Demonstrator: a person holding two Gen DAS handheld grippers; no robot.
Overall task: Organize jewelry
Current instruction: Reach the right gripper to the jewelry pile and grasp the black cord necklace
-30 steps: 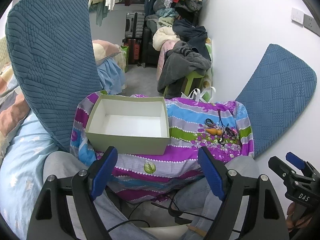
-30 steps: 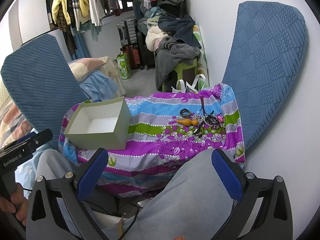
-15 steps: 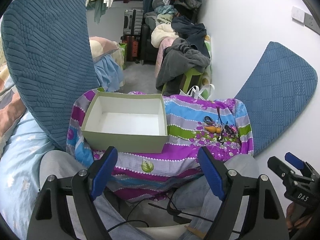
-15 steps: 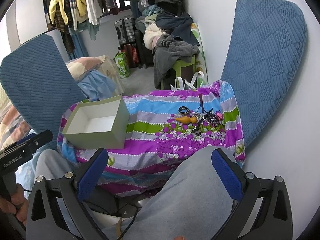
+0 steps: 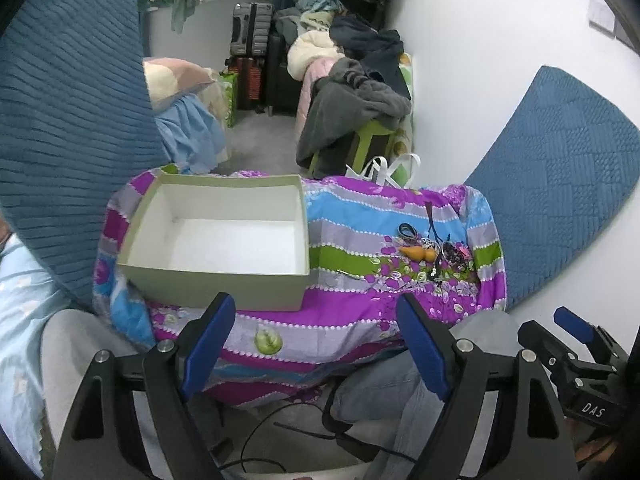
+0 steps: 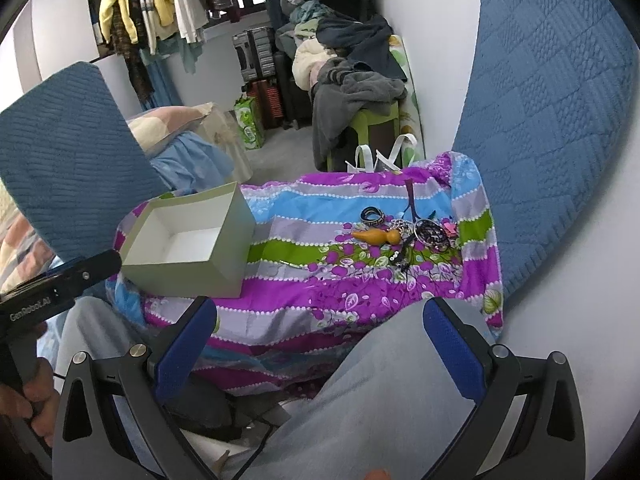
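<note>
A pale green box (image 5: 216, 240) (image 6: 188, 244) with a white, empty inside sits on the left of a small table under a striped purple cloth (image 5: 360, 280) (image 6: 320, 248). A heap of jewelry (image 5: 434, 252) (image 6: 404, 236) lies on the right: dark bangles (image 6: 372, 215), an orange gourd-shaped piece (image 6: 378, 236), chains and beads. My left gripper (image 5: 314, 344) hangs open before the table's near edge, below the box. My right gripper (image 6: 320, 348) is open too, above a knee in grey trousers (image 6: 380, 384), well short of the jewelry.
Blue quilted cushions (image 5: 560, 184) (image 5: 68, 120) stand at both sides of the table. A green stool piled with clothes (image 6: 360, 96), suitcases (image 5: 252, 40) and a rack of hanging clothes (image 6: 160, 8) fill the back. Cables (image 5: 304, 432) lie on the floor under the table.
Both views have drifted slightly closer to and higher over the table; the box and jewelry sit a little lower in frame. Both grippers stay open and empty.
</note>
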